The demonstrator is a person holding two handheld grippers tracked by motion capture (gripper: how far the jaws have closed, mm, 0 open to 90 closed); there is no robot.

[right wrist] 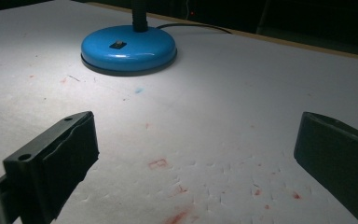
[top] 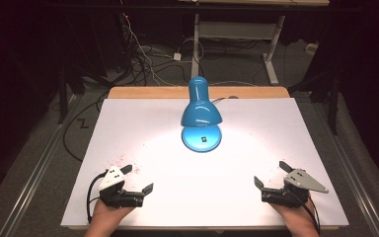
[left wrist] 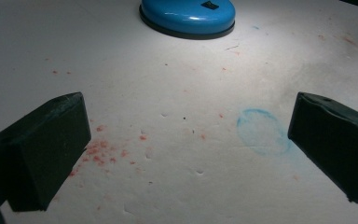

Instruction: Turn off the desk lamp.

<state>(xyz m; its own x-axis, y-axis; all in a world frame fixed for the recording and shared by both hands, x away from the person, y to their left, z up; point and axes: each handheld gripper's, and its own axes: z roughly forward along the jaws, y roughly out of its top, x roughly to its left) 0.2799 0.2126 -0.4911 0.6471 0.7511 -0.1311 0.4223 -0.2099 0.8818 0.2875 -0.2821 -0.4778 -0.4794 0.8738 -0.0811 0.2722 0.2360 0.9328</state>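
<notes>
white paper covers the table [top: 128, 123], stained with red specks and one faint blue ring [left wrist: 263, 131]. one blue desk lamp [top: 201, 106] stands at the middle of the far half, switched on, its shade lighting the round base [top: 202, 138] (a small black switch sits on that base). two hands come in from the near edge, one at each corner, each holding a gripper low over the paper and angled inward. the left gripper [top: 138, 180] has its jaws spread wide with nothing between them. the right gripper [top: 271, 177] is likewise spread wide, holding nothing. the lamp sits well apart from both, ahead of the jaws.
</notes>
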